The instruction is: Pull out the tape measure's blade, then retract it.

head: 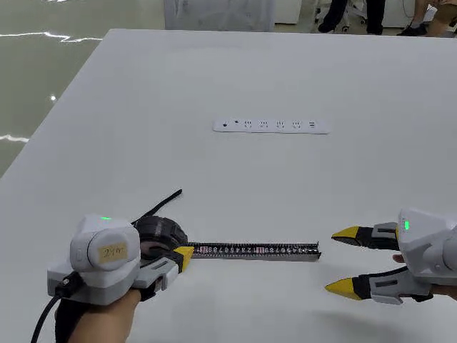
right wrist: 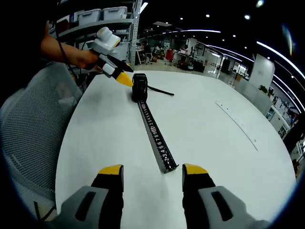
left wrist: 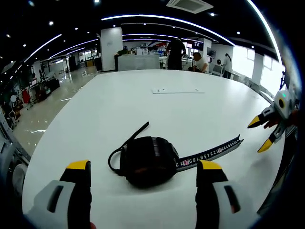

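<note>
Left gripper [left wrist: 144, 166]: grey and white plastic with yellow-tipped jaws spread wide, holding nothing; its tan sticker has handwriting too small to read.
Tape measure case [head: 158, 234]: rounded, black and matte, lying just ahead of the left gripper between its jaws, with a thin black strap [head: 161, 204] trailing beyond it.
Blade [head: 257, 250]: a flat dark strip printed with small pale numerals, pulled out along the white table [head: 214, 78]; its hooked end lies just short of the right gripper's tips.
Right gripper [head: 333, 261]: same build, jaws parted and clear of the blade.
</note>
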Action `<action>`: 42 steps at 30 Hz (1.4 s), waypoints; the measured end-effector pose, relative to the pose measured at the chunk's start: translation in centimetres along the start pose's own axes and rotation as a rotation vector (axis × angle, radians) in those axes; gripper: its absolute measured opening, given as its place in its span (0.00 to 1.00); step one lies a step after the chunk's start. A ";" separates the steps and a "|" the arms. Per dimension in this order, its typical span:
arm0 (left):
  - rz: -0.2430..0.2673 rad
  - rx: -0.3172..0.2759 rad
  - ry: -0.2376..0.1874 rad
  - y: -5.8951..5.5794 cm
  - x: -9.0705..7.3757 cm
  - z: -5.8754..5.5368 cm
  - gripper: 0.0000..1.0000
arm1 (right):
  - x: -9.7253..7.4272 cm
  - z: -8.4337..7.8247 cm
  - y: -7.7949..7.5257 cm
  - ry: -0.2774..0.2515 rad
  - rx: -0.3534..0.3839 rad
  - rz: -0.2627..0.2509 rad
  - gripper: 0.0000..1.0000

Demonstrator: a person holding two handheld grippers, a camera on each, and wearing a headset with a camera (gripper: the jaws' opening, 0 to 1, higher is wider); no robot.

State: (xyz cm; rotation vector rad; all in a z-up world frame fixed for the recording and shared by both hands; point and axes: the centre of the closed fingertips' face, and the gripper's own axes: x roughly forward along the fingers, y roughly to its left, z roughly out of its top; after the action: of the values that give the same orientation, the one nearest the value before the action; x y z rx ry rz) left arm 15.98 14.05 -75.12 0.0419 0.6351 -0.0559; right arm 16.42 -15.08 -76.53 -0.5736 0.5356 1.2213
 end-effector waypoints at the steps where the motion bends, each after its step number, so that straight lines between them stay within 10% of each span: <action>1: 0.001 -0.002 0.001 0.0 0.2 -0.1 0.89 | 0.1 0.0 -0.1 0.003 -0.003 0.006 0.49; 42: 0.005 -0.007 0.025 -0.6 2.6 -0.3 0.80 | 4.6 -1.8 -2.6 0.053 -0.072 0.149 0.20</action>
State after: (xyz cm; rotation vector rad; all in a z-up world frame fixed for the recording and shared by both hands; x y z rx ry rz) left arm 17.85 13.36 -76.90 0.0374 0.6604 -0.0486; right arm 19.94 -13.63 -80.59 -0.6373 0.5887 1.3736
